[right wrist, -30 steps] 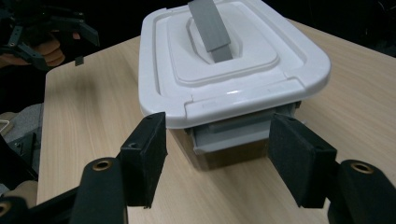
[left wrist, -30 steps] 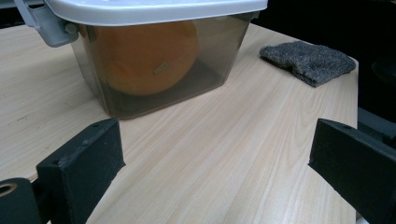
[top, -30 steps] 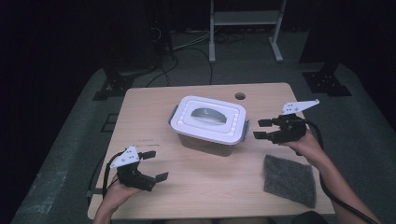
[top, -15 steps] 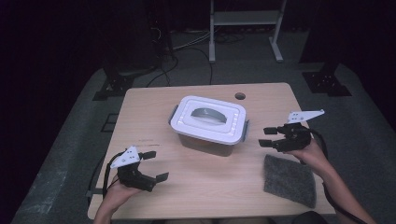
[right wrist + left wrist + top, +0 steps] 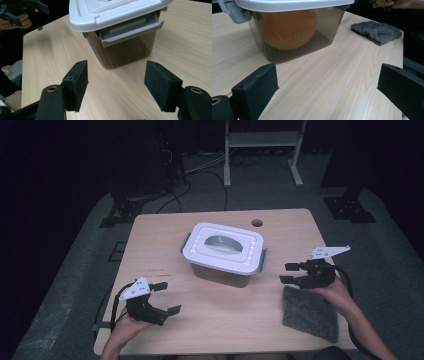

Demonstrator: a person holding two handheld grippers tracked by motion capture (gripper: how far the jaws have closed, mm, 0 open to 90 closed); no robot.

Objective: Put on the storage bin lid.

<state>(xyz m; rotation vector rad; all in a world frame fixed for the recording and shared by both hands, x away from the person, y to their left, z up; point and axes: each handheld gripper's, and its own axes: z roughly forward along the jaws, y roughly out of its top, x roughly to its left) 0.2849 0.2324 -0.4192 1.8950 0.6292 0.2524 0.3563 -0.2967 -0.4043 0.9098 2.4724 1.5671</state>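
Note:
A smoky clear storage box (image 5: 224, 270) with a white lid (image 5: 223, 247) and grey side latches stands in the middle of the wooden table (image 5: 165, 235). Through its wall (image 5: 297, 32) I see an orange round thing (image 5: 287, 28) inside. My left gripper (image 5: 164, 297) rests open near the front left edge, empty, pointing at the box. My right gripper (image 5: 290, 273) is open and empty to the right of the box, facing its grey latch (image 5: 132, 28). In the gripper views, both left (image 5: 329, 90) and right (image 5: 116, 82) hold only bare table between wide jaws.
A grey folded cloth (image 5: 310, 312) lies at the front right, just behind the right hand; it also shows as the cloth (image 5: 377, 31) past the box. A round cable hole (image 5: 257, 223) sits near the table's far edge. Dark floor, stands and cables surround the table.
My right gripper has drawn back from the box toward the front right and come lower, near the cloth. The left gripper has stayed put.

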